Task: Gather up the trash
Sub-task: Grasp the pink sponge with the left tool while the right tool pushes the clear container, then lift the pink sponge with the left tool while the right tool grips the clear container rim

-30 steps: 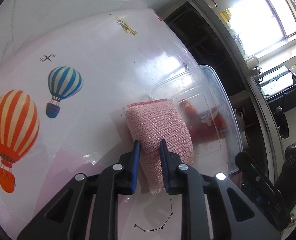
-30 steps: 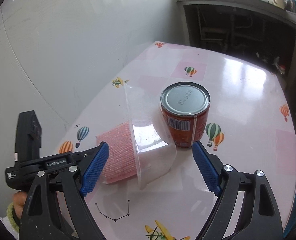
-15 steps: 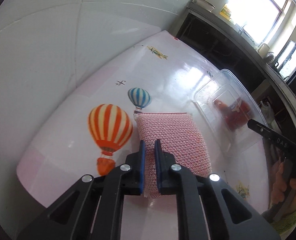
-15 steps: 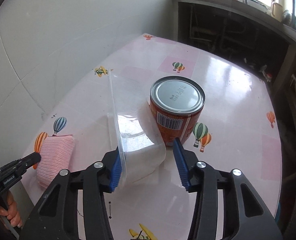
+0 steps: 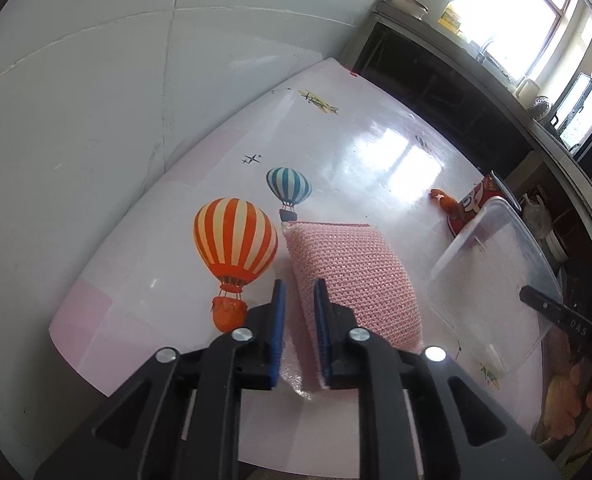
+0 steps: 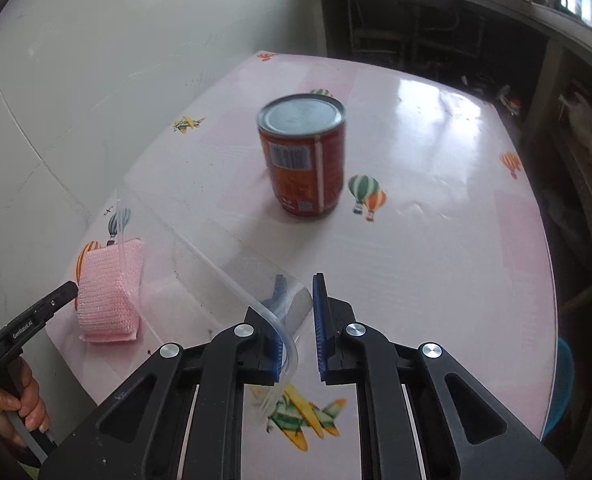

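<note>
My left gripper [image 5: 299, 328] is shut on the near edge of a pink knitted sponge [image 5: 355, 276], which rests on the table near its left corner. The sponge also shows in the right wrist view [image 6: 110, 292]. My right gripper [image 6: 297, 328] is shut on the wall of a clear plastic container [image 6: 224, 264] and holds it tilted above the table. The container shows at the right in the left wrist view [image 5: 491, 276]. A red tin can [image 6: 303, 160] stands upright beyond the container.
The table [image 6: 435, 240] has a glossy pink cloth with balloon and plane prints. A white tiled wall [image 5: 96, 100] runs along its left side. Dark shelving [image 6: 435, 32] stands past the far end. The table's near edge is close below both grippers.
My right gripper has closed on the container's wall and pulled it away from the can. The left gripper, shut on the sponge, has drawn back toward the table's corner.
</note>
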The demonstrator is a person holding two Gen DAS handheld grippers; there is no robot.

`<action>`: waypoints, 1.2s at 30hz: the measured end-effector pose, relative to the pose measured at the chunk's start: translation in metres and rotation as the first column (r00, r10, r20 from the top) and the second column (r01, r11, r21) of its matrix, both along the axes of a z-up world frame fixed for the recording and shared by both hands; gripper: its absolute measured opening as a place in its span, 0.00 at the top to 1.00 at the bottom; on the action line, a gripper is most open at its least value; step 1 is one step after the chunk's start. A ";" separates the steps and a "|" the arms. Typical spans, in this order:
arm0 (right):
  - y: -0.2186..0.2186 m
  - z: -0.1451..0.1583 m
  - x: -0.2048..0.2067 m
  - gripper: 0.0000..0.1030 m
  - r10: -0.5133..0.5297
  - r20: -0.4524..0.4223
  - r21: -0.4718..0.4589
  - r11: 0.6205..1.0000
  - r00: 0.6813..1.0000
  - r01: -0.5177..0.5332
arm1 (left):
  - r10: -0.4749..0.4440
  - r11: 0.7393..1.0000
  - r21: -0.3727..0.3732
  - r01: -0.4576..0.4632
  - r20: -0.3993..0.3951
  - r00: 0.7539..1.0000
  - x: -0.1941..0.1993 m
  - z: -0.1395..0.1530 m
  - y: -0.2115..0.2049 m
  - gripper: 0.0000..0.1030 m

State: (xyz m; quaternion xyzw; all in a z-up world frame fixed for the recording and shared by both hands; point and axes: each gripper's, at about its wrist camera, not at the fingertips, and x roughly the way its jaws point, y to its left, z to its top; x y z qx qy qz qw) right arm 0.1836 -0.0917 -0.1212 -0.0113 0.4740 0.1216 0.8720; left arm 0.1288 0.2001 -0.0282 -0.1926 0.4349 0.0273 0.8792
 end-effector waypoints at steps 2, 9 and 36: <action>-0.024 -0.002 -0.009 0.89 -0.066 -0.012 0.024 0.998 0.998 0.066 | -0.012 1.000 -0.012 0.012 0.001 1.000 0.002 0.001 -0.004 0.58; -0.110 -0.007 -0.037 0.88 -0.311 -0.059 0.170 0.933 0.948 0.317 | -0.034 0.999 -0.007 0.034 -0.038 0.999 0.025 0.000 -0.022 0.31; -0.124 0.005 -0.067 0.45 -0.274 -0.028 0.204 0.940 0.961 0.274 | -0.489 0.872 -0.009 0.489 -0.043 0.871 0.035 0.001 -0.139 0.14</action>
